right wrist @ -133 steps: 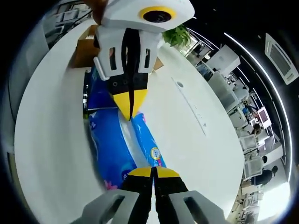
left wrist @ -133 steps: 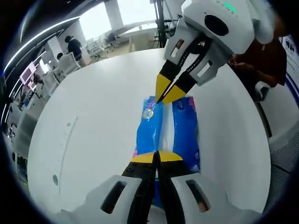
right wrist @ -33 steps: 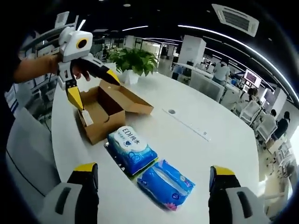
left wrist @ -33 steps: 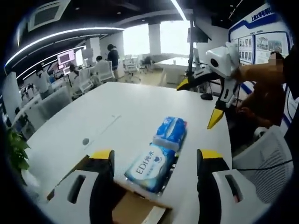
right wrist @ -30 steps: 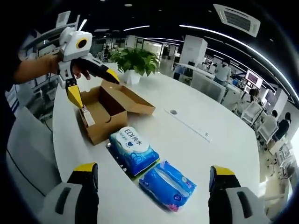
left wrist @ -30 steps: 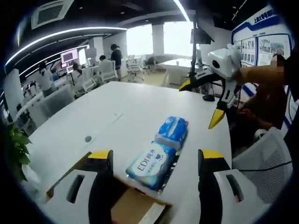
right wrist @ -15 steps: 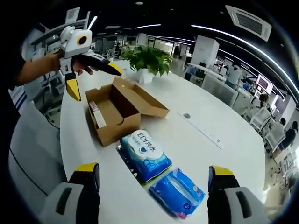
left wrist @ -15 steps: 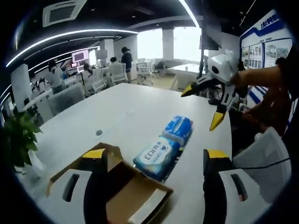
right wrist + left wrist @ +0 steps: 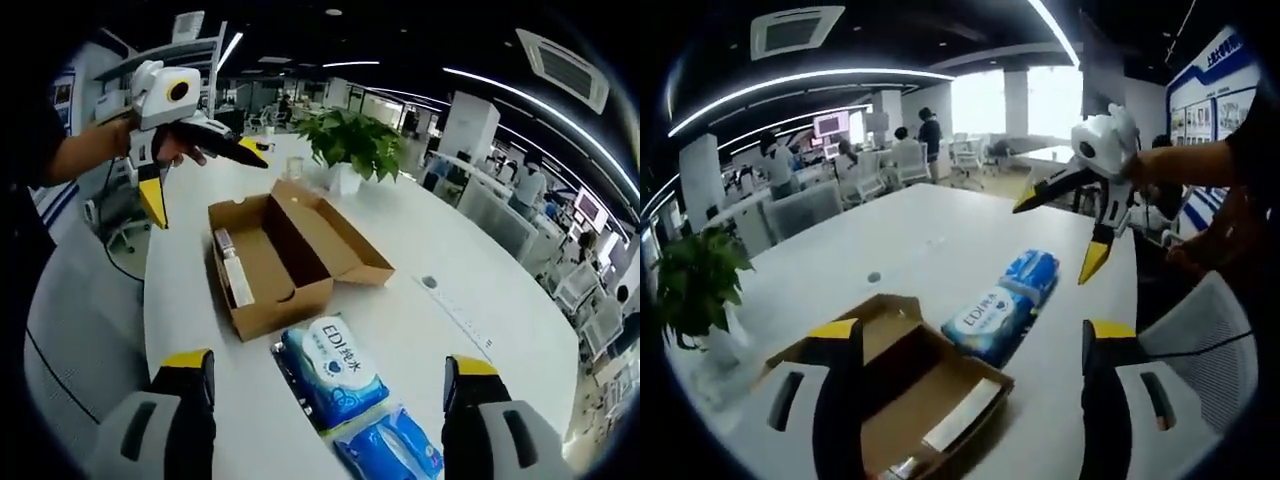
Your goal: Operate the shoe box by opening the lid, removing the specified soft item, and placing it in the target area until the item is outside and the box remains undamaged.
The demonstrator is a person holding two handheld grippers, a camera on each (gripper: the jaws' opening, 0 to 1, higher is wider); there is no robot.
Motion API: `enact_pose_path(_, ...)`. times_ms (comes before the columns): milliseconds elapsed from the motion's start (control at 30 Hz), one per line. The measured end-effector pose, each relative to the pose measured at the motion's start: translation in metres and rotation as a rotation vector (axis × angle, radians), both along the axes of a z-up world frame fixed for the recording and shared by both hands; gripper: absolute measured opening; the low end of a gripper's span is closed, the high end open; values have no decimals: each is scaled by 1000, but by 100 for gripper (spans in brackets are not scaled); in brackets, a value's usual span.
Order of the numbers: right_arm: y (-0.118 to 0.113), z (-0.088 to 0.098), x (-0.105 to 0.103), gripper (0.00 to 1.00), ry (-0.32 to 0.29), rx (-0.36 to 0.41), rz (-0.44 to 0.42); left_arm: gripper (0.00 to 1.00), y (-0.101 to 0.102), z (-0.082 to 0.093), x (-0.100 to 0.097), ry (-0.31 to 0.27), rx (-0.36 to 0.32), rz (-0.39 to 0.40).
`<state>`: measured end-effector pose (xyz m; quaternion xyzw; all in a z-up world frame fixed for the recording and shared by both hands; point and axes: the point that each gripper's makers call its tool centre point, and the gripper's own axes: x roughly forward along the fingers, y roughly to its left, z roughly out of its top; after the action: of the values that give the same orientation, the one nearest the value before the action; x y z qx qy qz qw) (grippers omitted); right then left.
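The left gripper [image 9: 965,345] has its 2 jaws wide apart at the bottom of the left gripper view, holding nothing. The right gripper [image 9: 325,375] is wide apart too, at the bottom of the right gripper view, and holds nothing.

The brown shoe box [image 9: 270,262] sits in the middle of the right gripper view on the white table [image 9: 440,340], with its lid [image 9: 345,245] flipped open. 2 blue soft packs lie outside it, low in that picture: one [image 9: 333,371] just beside the box, the other [image 9: 390,448] right behind it.

A green plant [image 9: 355,140] stands past the box.
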<state>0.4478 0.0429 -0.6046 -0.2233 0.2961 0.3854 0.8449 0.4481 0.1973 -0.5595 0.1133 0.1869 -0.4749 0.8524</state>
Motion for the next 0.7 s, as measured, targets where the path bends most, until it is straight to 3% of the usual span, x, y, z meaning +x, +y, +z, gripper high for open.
enact_pose_path(300,28,2,2,94,3,-7,74,96,23,15,-15,-22,-39,57)
enact_pose_path(700,57,1,8,91,10,-17,151,99,49,14,-33,-10,-70,117)
